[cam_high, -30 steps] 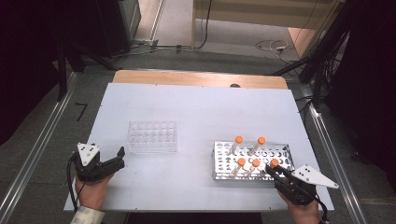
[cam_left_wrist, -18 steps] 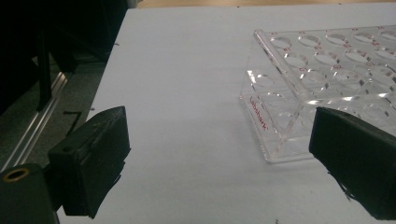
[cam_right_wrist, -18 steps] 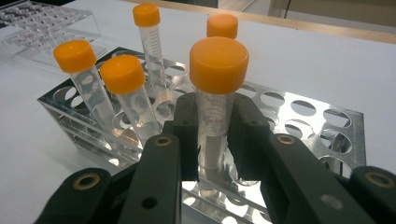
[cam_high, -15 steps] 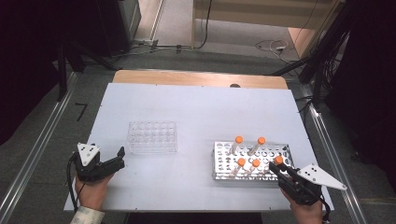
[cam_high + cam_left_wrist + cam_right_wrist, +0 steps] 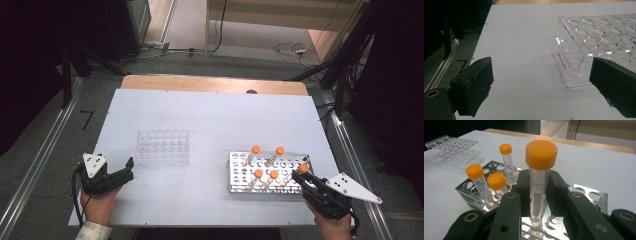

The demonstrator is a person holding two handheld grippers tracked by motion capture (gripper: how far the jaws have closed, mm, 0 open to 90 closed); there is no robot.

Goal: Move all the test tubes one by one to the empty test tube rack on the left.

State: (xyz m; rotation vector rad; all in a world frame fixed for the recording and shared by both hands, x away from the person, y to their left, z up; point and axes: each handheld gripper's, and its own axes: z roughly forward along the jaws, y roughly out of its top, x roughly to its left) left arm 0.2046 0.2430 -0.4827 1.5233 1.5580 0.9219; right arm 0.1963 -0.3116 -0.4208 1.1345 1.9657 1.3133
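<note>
My right gripper (image 5: 537, 178) is shut on a clear tube with an orange cap (image 5: 541, 153), held upright over the right end of the metal rack (image 5: 584, 195). The tube's lower end sits at the rack's top plate. From above, that gripper (image 5: 301, 176) is at the rack's near right corner (image 5: 235, 187), with the held tube's cap (image 5: 303, 168) just above the jaws. Several other orange-capped tubes (image 5: 258, 173) stand in the rack. My left gripper (image 5: 129, 170) rests open at the table's near left, its jaws facing the empty clear plastic rack (image 5: 163, 146).
The clear rack (image 5: 599, 42) lies just ahead of the left gripper (image 5: 541, 75), toward its right jaw. The white table (image 5: 215, 115) ends close to the left hand, with a metal rail (image 5: 35, 170) and floor beyond. Cables lie on the floor at the far side.
My right gripper has risen a little with the orange-capped tube, lifting it up out of the metal rack. The left gripper has stayed where it was.
</note>
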